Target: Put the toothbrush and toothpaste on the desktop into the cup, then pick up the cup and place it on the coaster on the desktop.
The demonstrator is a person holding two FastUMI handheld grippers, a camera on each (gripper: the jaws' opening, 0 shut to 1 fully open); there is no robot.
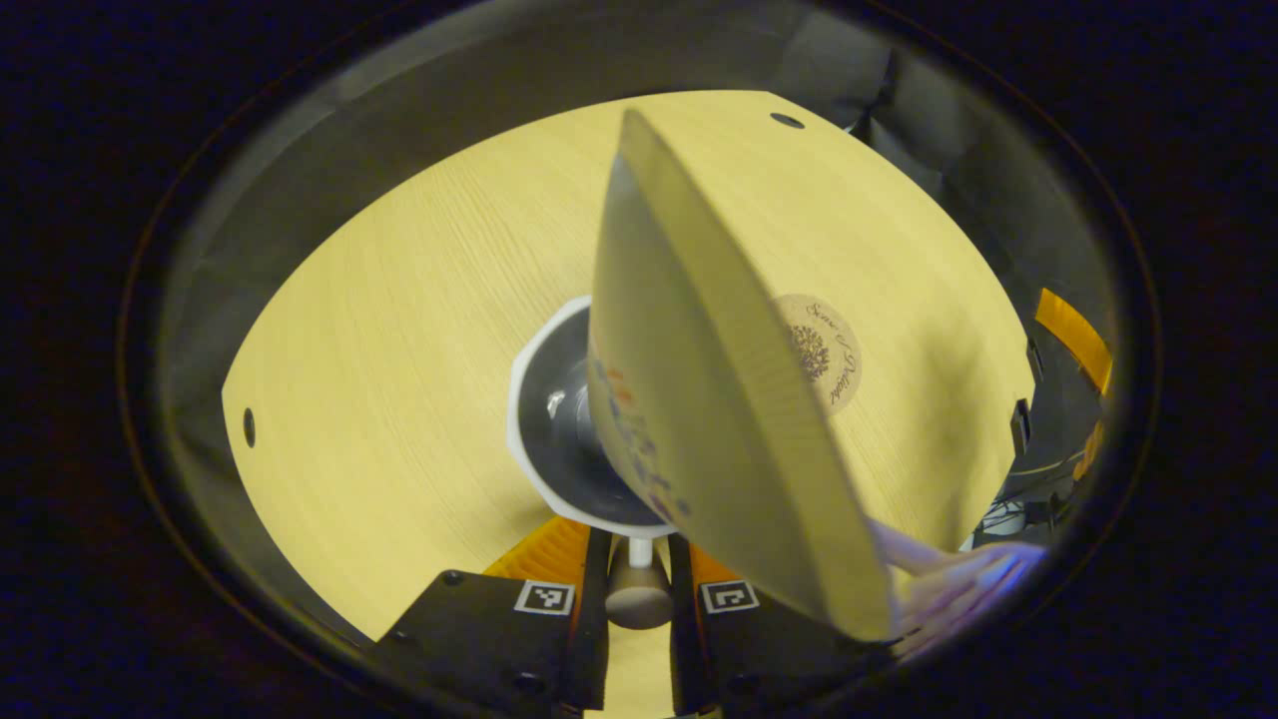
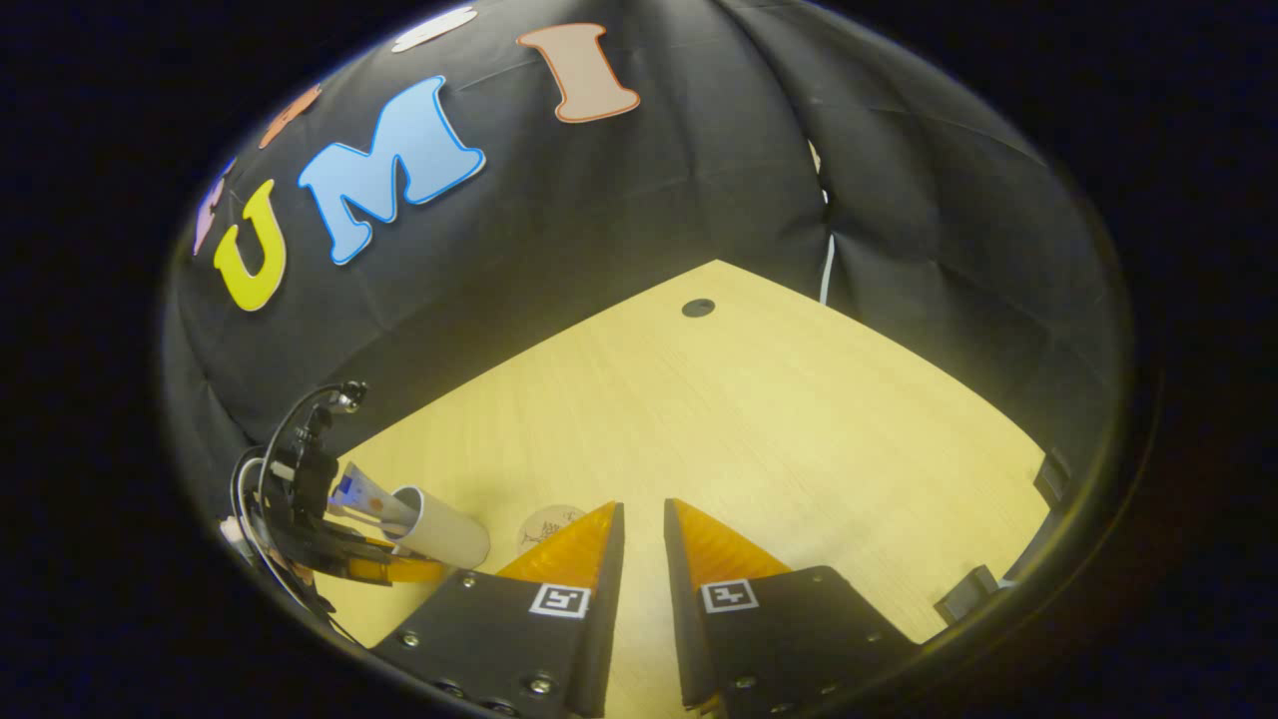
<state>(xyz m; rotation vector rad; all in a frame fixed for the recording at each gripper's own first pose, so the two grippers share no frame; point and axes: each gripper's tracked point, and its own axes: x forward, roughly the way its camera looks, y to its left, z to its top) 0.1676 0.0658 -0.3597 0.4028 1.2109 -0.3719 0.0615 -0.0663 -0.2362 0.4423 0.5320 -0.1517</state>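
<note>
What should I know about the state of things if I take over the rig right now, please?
Left gripper: jaws closed on a small knob at the rim of the cup, apparently its handle.
Right gripper: jaws open, empty, over the desk.
Toothpaste stands in the cup. The toothbrush may be the grey shape inside; I cannot confirm this.
Coaster lies on the desk, apart from the cup.
Left to do: confirm the toothbrush, then set the cup on the coaster.
</note>
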